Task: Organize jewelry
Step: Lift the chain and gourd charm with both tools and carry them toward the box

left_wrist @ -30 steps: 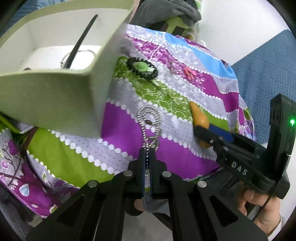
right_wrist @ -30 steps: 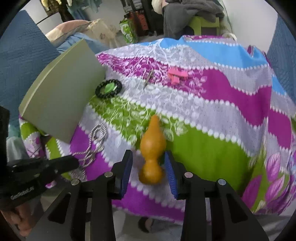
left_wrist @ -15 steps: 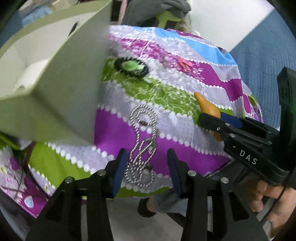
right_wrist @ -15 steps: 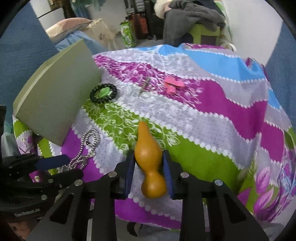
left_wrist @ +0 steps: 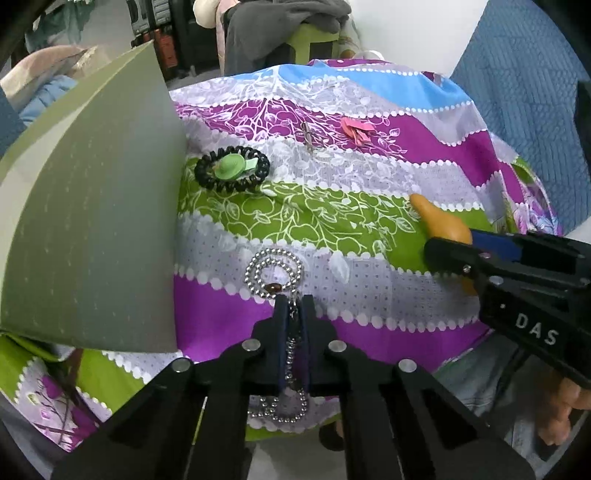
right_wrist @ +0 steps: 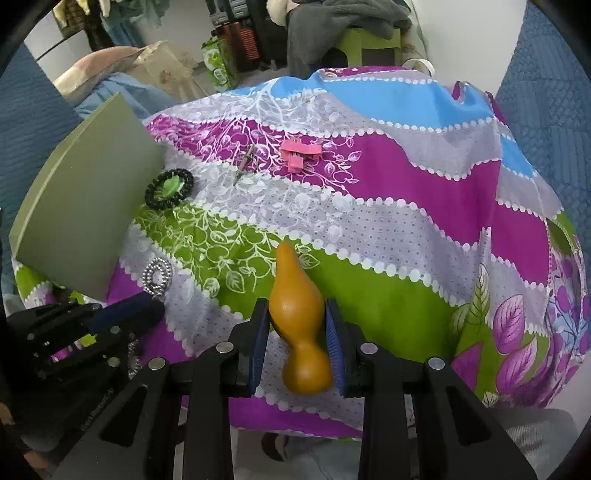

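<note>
A silver bead chain (left_wrist: pixel 274 271) lies on the striped cloth near its front edge; it also shows in the right wrist view (right_wrist: pixel 158 277). My left gripper (left_wrist: pixel 293 302) is shut on the chain's middle, with a loop ahead of the tips and more chain hanging behind. An orange gourd-shaped piece (right_wrist: pixel 297 325) lies between the pads of my right gripper (right_wrist: pixel 295 314), which is shut on it; it also shows in the left wrist view (left_wrist: pixel 443 223). The green box (left_wrist: pixel 92 221) stands at the left.
A black coil hair tie with a green clip (left_wrist: pixel 232 168), a thin metal pin (left_wrist: pixel 307 138) and a pink clip (left_wrist: pixel 356 129) lie further back on the cloth (left_wrist: pixel 369 302). A chair with grey clothes (right_wrist: pixel 347 22) stands behind. The cloth's front edge drops off close below both grippers.
My left gripper was open over the chain half a second ago and has shut on it. My right gripper has closed in on the orange piece.
</note>
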Demonstrator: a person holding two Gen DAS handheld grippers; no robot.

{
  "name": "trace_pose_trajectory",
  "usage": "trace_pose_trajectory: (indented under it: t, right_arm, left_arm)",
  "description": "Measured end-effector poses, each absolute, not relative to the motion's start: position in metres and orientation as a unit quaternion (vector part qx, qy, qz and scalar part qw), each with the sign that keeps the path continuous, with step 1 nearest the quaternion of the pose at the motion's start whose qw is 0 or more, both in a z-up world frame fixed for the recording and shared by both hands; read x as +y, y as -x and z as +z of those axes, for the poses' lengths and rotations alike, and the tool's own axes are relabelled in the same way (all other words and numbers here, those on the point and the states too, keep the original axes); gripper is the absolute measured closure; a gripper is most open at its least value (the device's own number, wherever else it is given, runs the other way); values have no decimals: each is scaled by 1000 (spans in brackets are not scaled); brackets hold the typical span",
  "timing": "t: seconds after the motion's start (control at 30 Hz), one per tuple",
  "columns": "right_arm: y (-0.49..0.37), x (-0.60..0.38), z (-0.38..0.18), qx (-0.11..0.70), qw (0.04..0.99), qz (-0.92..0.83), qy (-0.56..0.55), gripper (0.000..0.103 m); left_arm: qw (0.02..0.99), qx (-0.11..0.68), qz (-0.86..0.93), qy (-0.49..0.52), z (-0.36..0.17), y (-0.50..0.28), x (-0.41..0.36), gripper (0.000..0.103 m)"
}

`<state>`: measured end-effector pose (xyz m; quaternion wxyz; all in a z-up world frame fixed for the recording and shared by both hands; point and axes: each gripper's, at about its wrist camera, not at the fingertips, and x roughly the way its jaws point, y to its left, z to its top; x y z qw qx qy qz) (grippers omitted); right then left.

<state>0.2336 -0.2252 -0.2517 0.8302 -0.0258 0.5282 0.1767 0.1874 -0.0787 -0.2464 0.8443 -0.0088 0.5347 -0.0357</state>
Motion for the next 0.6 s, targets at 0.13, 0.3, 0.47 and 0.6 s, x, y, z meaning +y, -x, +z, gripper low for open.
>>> trace_pose_trajectory:
  t: [0.13,0.3,0.47,0.6]
  right_arm:
    - [-230,-227,-237,518,838,173,18,76]
    - [-228,-226,-209,494,853,165,11,76]
    - [-228,-222,-169,468,868,166,-3,76]
    - [-228,-215,-133,446,879,167,-3,76]
  left_arm:
    - [848,525,-54,50,-227,-190,-70,98]
    - [860,499,-80,72,-189,-189,-61,98]
    - [871,473,-102,90,-146,-191,-49,98]
    - [879,453,-110,94,-113,-191,-38,98]
